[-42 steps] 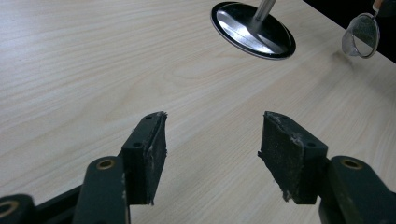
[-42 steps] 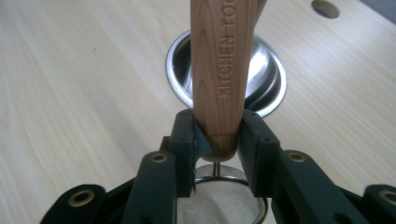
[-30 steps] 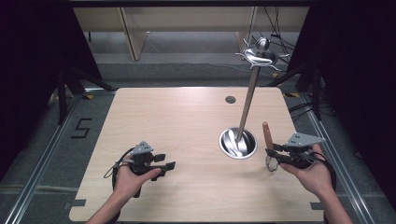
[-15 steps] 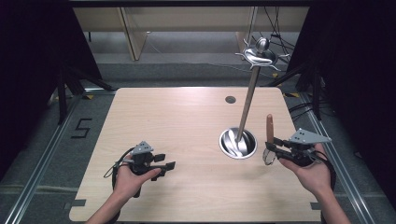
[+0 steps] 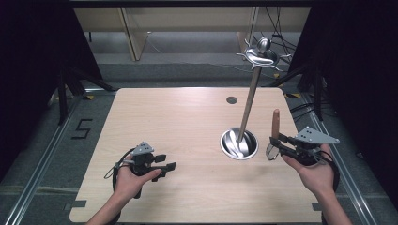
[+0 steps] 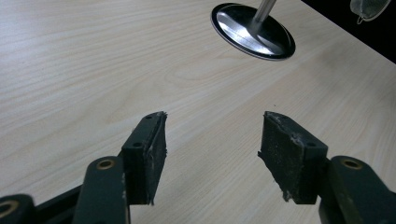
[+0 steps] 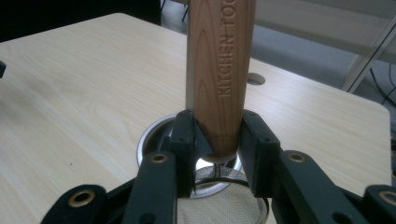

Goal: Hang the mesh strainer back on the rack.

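From the high view, the table [image 5: 187, 117] is seen with a tall metal stand [image 5: 248, 110] rising from its round base [image 5: 239, 143] toward a hooked crown [image 5: 259, 55] at the top, presumably there so utensils can be hung from it. Just beside the base, the right gripper [image 5: 278, 142] is held up off the table with a wooden-handled strainer [image 5: 275, 123] clamped in it, handle pointing up and mesh bowl hanging below, a pose that suits lifting the tool toward the hooks. The left gripper [image 5: 164, 166] is kept low at the near left, well apart from the stand and out of the way. In the left gripper view, the jaws are seen spread wide over bare wood with nothing between them, and the base [image 6: 254, 32] is caught ahead of them. In the right gripper view, the jaws are closed firmly on the lower end of the handle [image 7: 219, 70], and the mesh [image 7: 219, 205] is glimpsed beneath, though dimly. Compared with a second ago, the handle is stood more upright and raised a little, while the left gripper is unchanged.
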`<state>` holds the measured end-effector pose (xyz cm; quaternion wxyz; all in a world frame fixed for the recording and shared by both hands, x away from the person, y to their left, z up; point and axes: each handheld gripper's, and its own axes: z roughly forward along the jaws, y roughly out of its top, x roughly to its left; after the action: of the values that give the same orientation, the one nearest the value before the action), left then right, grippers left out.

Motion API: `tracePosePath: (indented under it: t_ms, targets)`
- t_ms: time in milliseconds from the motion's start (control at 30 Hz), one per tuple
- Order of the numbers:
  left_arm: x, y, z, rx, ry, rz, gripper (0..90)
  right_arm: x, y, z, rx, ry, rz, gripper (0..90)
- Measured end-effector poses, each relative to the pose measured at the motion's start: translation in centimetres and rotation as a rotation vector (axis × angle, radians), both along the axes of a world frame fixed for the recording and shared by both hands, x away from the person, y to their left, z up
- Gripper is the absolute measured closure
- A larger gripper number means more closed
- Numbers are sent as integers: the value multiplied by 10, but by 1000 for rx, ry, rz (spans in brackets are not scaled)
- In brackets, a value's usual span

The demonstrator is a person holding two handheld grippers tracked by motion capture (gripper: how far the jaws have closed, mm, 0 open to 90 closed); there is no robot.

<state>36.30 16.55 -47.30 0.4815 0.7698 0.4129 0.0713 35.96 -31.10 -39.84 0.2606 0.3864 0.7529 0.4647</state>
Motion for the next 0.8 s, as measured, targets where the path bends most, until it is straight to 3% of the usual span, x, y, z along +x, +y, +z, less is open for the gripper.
tracePosePath:
  t_ms: [67, 133, 200, 233, 333, 433, 467, 500, 800]
  targets:
    - [0, 1, 0, 7, -1, -2, 398, -1, 2, 1, 29, -18, -24, 696]
    - [0, 1, 0, 5, 0, 1, 398, -1, -1, 5, 18, -36, -12, 696]
    - [0, 2, 0, 5, 1, 1, 398, -2, 0, 7, 30, -21, -25, 696]
    - [0, 2, 0, 4, 1, 1, 398, -2, 1, 9, 36, -40, -27, 696]
    - [0, 2, 0, 4, 0, 3, 398, -2, 2, 11, 50, -37, -14, 696]
    - [0, 2, 0, 4, 0, 5, 398, -1, 2, 13, 52, -66, -5, 696]
    - [0, 2, 0, -4, -1, 8, 398, -3, 3, 14, 60, -48, -22, 696]
    - [0, 1, 0, -5, -1, 10, 398, -3, 4, 14, 75, -60, -38, 696]
    - [0, 1, -1, -3, 2, 11, 398, -5, 6, 24, 97, -46, -40, 696]
